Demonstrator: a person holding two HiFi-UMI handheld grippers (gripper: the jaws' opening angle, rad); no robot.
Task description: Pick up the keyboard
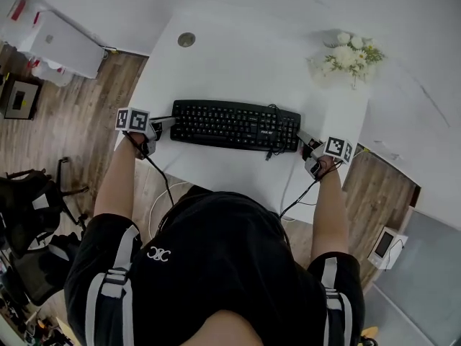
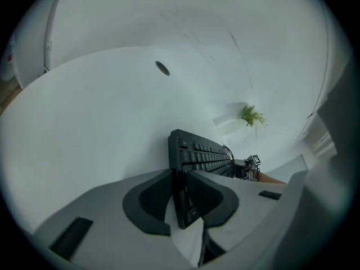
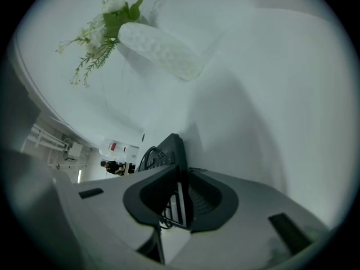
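Observation:
A black keyboard [image 1: 234, 125] lies across the white table [image 1: 238, 63] in front of me. My left gripper [image 1: 164, 127] is at its left end. In the left gripper view the keyboard's end [image 2: 202, 156] stands between the pads and both pads press on it, so my left gripper [image 2: 181, 198] is shut on it. My right gripper [image 1: 306, 144] is at the right end. In the right gripper view the keyboard's edge [image 3: 166, 151] sits clamped between the jaws of my right gripper [image 3: 181, 201]. The keyboard's cable [image 1: 274, 132] is coiled on its right part.
A white vase of flowers [image 1: 349, 55] stands at the table's back right, and a round cable hole [image 1: 186, 40] is at the back left. A white cabinet [image 1: 65, 42] and a dark chair [image 1: 29, 207] stand on the wooden floor to the left.

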